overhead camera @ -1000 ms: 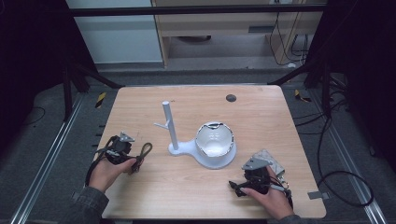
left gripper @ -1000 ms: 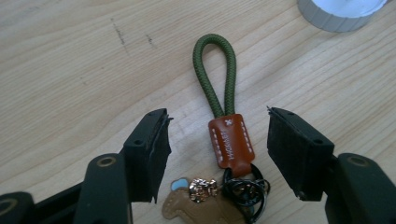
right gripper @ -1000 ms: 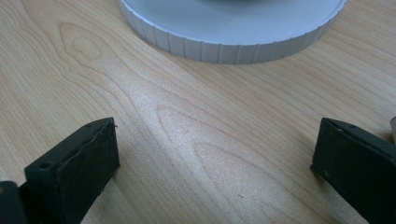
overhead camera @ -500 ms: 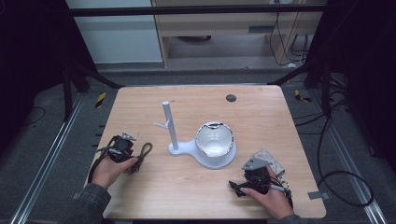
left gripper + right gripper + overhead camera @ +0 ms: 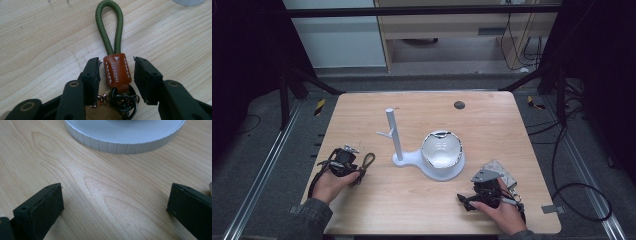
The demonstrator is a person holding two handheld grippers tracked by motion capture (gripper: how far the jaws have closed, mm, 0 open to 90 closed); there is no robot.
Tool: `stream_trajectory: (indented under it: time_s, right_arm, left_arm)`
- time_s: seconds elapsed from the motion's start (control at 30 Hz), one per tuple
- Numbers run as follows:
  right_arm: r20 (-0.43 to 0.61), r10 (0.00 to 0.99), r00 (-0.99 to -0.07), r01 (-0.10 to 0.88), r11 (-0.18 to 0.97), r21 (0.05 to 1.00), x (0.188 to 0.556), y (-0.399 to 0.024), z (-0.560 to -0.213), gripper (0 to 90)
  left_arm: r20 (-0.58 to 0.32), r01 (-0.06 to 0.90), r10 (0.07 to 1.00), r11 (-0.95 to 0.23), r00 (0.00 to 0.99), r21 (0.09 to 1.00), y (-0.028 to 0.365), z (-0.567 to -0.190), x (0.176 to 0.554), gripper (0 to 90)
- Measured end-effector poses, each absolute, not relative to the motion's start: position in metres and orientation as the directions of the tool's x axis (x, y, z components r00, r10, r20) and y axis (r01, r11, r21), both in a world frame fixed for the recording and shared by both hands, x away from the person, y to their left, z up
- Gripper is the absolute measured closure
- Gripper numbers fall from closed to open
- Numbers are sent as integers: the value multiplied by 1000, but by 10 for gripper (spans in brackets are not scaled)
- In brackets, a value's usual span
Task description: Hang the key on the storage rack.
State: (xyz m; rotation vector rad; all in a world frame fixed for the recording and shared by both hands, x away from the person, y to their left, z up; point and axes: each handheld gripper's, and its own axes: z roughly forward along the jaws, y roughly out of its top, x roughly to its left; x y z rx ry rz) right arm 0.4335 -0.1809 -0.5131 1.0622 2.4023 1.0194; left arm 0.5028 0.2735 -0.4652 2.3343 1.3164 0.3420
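step: grasping the keychain point(image 5: 116, 68), flat on the table point(image 5: 422, 210) at its left side | left gripper point(image 5: 117, 75): jaws have just been closing, straddle the brown leather tab, pads not yet touching it | right gripper point(image 5: 113, 202): wide open, empty, resting near the white stand point(image 5: 398, 145) base | next: finish the pinch on the tab, lift, likely carry the green cord loop point(image 5: 109, 27) toward the stand's peg

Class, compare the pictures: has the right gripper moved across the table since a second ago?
No. The right gripper sits at the same spot near the white stand's round base.
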Motion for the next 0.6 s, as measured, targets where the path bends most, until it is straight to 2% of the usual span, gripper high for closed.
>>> stream_trajectory:
  time_s: [0.6]
  right_arm:
    - [-10, 740, -673, 507, 471, 722, 433, -181, -513, 4]
  left_arm:
    - [15, 749, 855, -462, 518, 475, 269, -473, 503, 606]
